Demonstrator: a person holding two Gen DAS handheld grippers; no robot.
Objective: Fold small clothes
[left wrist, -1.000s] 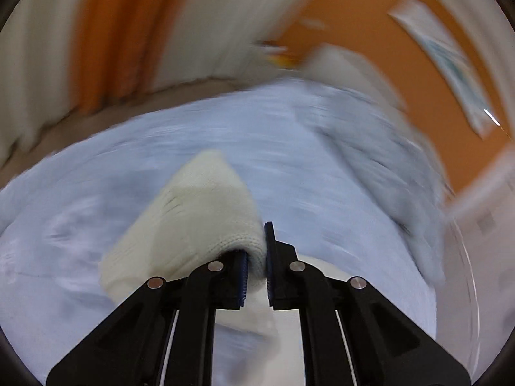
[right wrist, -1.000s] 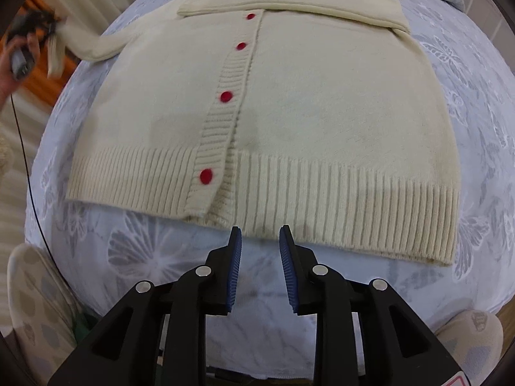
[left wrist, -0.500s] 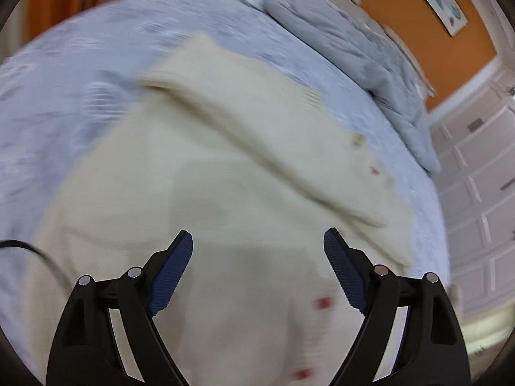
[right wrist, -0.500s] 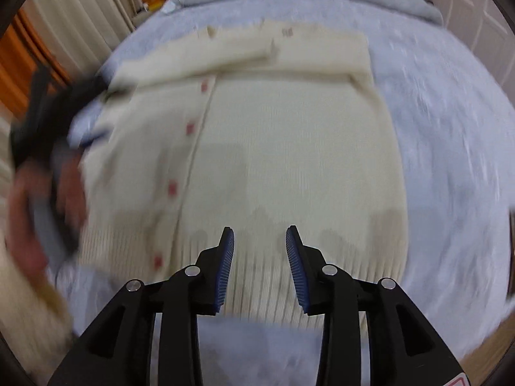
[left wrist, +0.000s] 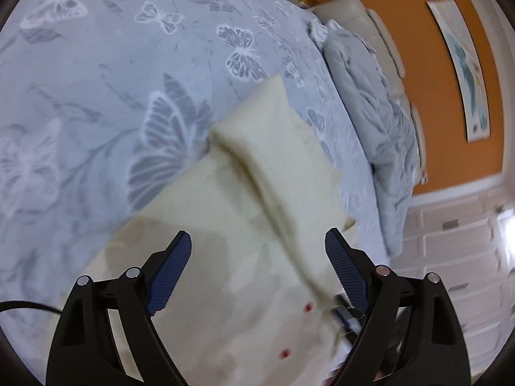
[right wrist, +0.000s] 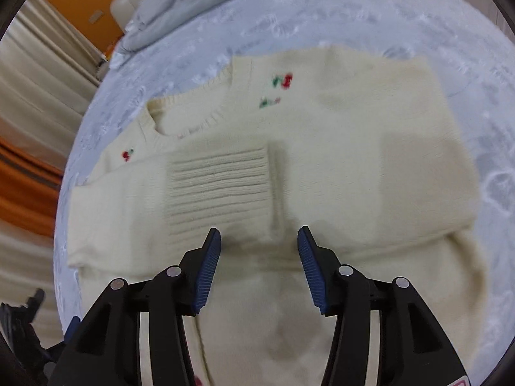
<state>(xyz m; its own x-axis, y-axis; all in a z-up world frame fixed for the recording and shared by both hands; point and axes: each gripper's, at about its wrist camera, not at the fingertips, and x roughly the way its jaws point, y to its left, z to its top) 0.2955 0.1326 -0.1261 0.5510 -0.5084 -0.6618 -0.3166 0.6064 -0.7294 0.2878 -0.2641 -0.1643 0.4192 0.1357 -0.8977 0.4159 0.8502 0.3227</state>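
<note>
A cream knit cardigan (right wrist: 338, 167) with red buttons lies flat on the pale blue butterfly bedspread (right wrist: 354, 25). Both sleeves are folded across its chest; a ribbed cuff (right wrist: 219, 189) lies at the middle. Small red and green embroidery (right wrist: 280, 83) sits near the neckline. My right gripper (right wrist: 259, 268) is open and empty, just above the cardigan below the cuff. In the left wrist view the cardigan (left wrist: 244, 257) shows with a folded sleeve (left wrist: 273, 135) and red buttons (left wrist: 309, 306). My left gripper (left wrist: 259, 276) is open and empty above it.
A rumpled grey duvet (left wrist: 376, 122) lies along the bed's far side by an orange wall (left wrist: 412, 32) with a picture (left wrist: 466, 74). White panelled doors (left wrist: 457, 241) stand at the right. Cream and orange curtains (right wrist: 32, 122) hang left of the bed. The bedspread (left wrist: 96, 80) spreads left.
My left gripper let go of the sleeve, opened wide and moved over the cardigan. My right gripper opened wider and moved from the hem up to the chest.
</note>
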